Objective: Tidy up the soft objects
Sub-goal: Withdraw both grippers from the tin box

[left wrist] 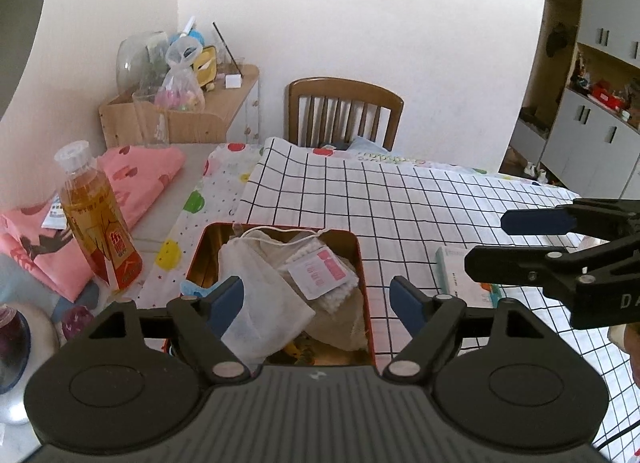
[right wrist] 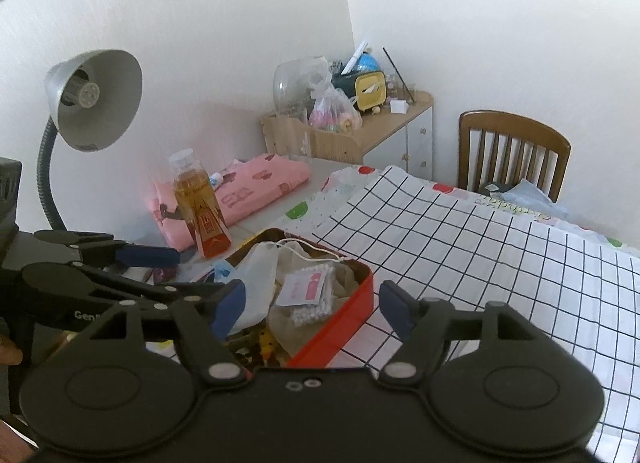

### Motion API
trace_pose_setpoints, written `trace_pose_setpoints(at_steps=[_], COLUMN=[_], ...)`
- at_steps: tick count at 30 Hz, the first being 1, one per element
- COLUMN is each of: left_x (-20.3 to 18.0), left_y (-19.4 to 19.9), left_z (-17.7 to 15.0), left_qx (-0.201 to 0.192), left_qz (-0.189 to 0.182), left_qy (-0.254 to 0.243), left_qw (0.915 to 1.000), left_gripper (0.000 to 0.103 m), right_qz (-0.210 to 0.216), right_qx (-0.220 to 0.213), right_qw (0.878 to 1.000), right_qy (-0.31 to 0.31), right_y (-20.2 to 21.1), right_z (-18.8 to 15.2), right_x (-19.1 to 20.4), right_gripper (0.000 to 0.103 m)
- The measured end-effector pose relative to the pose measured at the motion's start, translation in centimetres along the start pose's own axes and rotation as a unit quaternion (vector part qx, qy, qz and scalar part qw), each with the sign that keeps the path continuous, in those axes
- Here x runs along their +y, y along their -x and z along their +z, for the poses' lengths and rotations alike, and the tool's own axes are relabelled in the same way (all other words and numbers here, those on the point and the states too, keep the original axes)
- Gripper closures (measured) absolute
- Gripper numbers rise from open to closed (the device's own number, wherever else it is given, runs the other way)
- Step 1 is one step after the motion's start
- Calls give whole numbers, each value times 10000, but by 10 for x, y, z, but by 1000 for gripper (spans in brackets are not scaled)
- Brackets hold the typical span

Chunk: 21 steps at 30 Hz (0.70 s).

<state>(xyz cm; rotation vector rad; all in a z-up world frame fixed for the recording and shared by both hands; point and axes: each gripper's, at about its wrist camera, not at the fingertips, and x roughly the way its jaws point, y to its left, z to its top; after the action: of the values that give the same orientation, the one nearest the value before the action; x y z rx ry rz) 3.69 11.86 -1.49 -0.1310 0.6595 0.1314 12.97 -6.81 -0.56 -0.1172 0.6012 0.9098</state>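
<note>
Left wrist view: the left tongs [left wrist: 316,295] hang wide open over the near end of the red tin [left wrist: 362,263], gripping nothing. Their blue pads [left wrist: 230,299] sit apart, one at 9 o'clock over the white bag [left wrist: 256,295], the other at 3 o'clock outside the tin's right wall. The right tongs [left wrist: 492,243] come in at 3 o'clock, also well open and empty, above a small box [left wrist: 454,267] on the checked cloth [left wrist: 400,199].

The soft things lie heaped in the tin: the bag, a swab pack [left wrist: 320,273] on top, and beige fabric [left wrist: 340,327] below.

The heap stands high, so a push or a lift could, I judge, spill the pack over the rim. The bag's cord [left wrist: 284,230] trails at the tin's far edge, at 12 o'clock, and could snag a pad. The bottle [left wrist: 98,219] at 10 o'clock stands near the tin; a sideways swing of the left tongs might tip it.

Beyond, at 11 o'clock, folded pink cloth [left wrist: 140,179] lies on the counter [left wrist: 196,155].

Hard to make out: the tin's bottom, the yellow scraps under the fabric, and the box's far end behind the right tongs. Right wrist view: a lamp [right wrist: 96,99] at 10 o'clock; the tin's near corner is cut off by the tongs' body.
</note>
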Motion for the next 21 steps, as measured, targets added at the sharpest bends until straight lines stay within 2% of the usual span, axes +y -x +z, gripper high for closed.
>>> trace_pose_setpoints(at_steps=[3, 16, 21], left_x=[-4, -28, -37], left_y=[5, 26, 34], left_z=[-1, -6, -7], left_qx=[-44, -292, -378], left_qz=[-25, 72, -30], left_qy=[-21, -367, -393], left_qw=[10000, 9989, 9985], left_gripper=[18, 17, 16], right_qz=[-13, -85, -171], right_qx=[-103, -457, -552], right_qw=[9999, 9988, 9980], right_qy=[11, -167, -250], right_y=[9, 43, 56], right_z=[-2, -22, -32], right_x=[0, -6, -8], right_gripper=[22, 3, 0])
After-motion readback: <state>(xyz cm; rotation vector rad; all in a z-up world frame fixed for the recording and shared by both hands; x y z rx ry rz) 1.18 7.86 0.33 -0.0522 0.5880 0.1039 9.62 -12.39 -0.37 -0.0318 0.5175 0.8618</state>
